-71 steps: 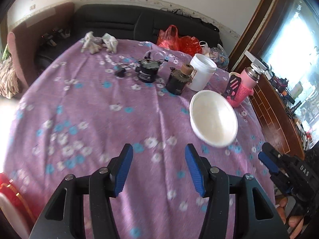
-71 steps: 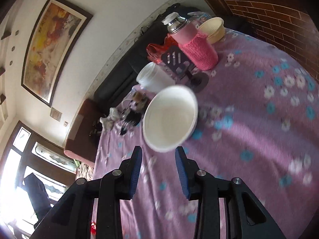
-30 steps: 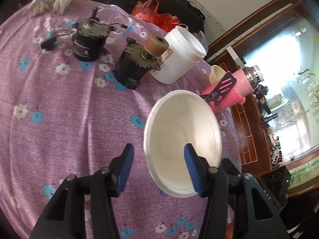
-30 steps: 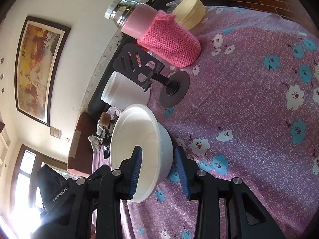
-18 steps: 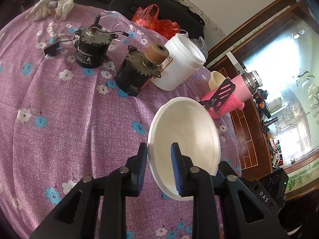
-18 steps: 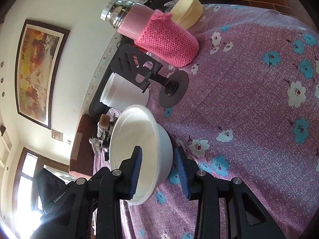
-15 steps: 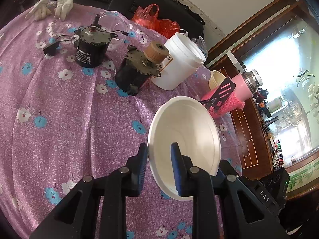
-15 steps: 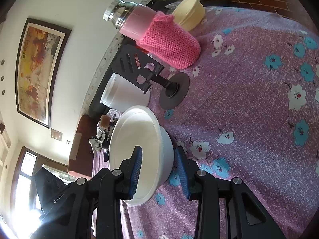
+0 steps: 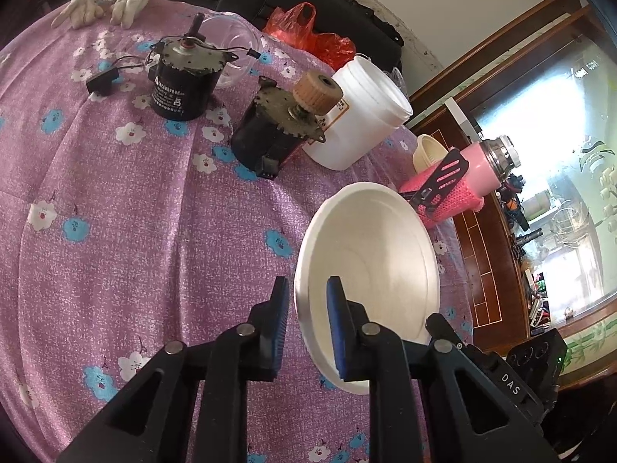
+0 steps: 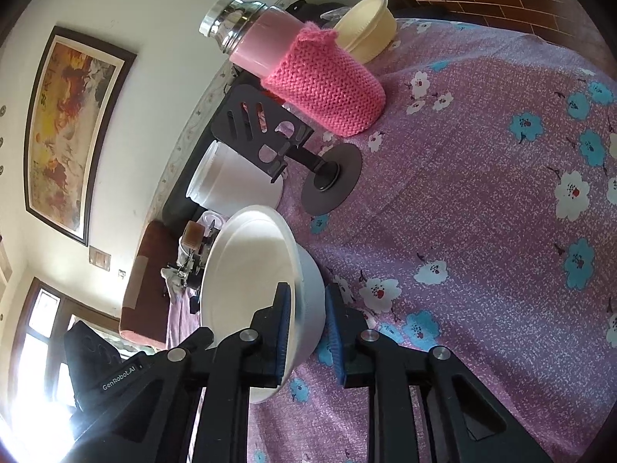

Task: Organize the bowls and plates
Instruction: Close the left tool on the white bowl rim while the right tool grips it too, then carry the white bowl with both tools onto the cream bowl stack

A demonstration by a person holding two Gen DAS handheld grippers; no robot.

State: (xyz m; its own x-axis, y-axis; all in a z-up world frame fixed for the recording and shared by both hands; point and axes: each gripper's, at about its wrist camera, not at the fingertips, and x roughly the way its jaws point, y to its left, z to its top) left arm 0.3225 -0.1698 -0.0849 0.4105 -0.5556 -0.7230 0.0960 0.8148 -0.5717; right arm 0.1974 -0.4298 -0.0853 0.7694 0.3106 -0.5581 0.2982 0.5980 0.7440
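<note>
A white bowl [image 9: 370,254] sits tilted on the purple flowered tablecloth [image 9: 115,231]. My left gripper [image 9: 306,308] is shut on its near rim, one pad inside and one outside. In the right wrist view the same white bowl [image 10: 250,266] has its wall between the pads of my right gripper [image 10: 308,308], whose jaws are closing and pressing on it. The two grippers grip opposite sides of the rim. A small cream bowl [image 10: 366,27] stands behind the pink flask, and a clear glass bowl [image 9: 231,38] stands at the back.
Two dark motors [image 9: 185,77] [image 9: 277,131], a white plastic jar [image 9: 358,115], a pink flask in a knitted sleeve [image 10: 320,85] and a black phone stand [image 10: 331,177] crowd the cloth beyond the bowl. White gloves [image 9: 104,0] and a red bag [image 9: 308,34] lie at the far edge.
Both grippers came up to the white bowl and set their fingers astride its rim. The left jaws closed on it first, then the right jaws narrowed onto the wall.
</note>
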